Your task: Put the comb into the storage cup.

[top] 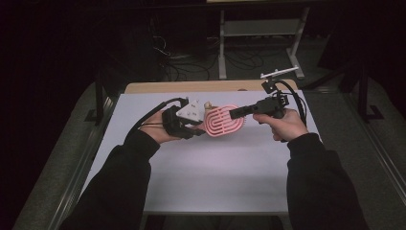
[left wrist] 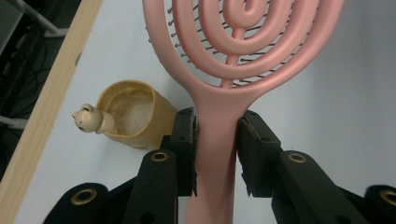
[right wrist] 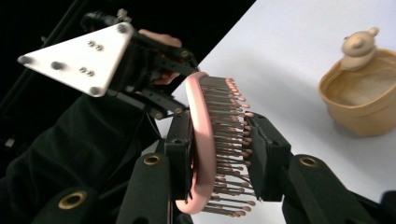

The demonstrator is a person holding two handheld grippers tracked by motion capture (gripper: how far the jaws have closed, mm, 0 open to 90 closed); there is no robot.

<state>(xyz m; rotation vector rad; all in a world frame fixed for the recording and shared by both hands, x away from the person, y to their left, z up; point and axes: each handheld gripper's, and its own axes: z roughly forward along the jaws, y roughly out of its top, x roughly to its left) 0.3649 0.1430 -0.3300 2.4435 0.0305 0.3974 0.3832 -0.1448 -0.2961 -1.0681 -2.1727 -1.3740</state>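
Over the far half of the white table (top: pixel 206 177), a pink hairbrush (top: pixel 221 120) is being held up between two hand-held grippers. The left gripper (top: pixel 197 128) is clenching the brush's handle — in the left gripper view the handle (left wrist: pixel 217 154) is sitting squarely between the two black jaws, both pads pressing against its sides, with the looped, spiral-patterned head (left wrist: pixel 243 42) rising beyond them. The right gripper (top: pixel 232 114) is reaching in from the opposite side and is closing over the far end of the head; in the right gripper view its jaws are standing either side of the brush (right wrist: pixel 205 140), one against the pink back, the other against the tips of the bristles (right wrist: pixel 231 135). A small tan cup (left wrist: pixel 133 114) with a little bear figure (left wrist: pixel 88 117) on its rim is standing on the table just beside the brush, toward the far edge, where a wooden strip (top: pixel 191 86) is showing. The person's dark sleeves (top: pixel 115 191) are coming in from the near edge.
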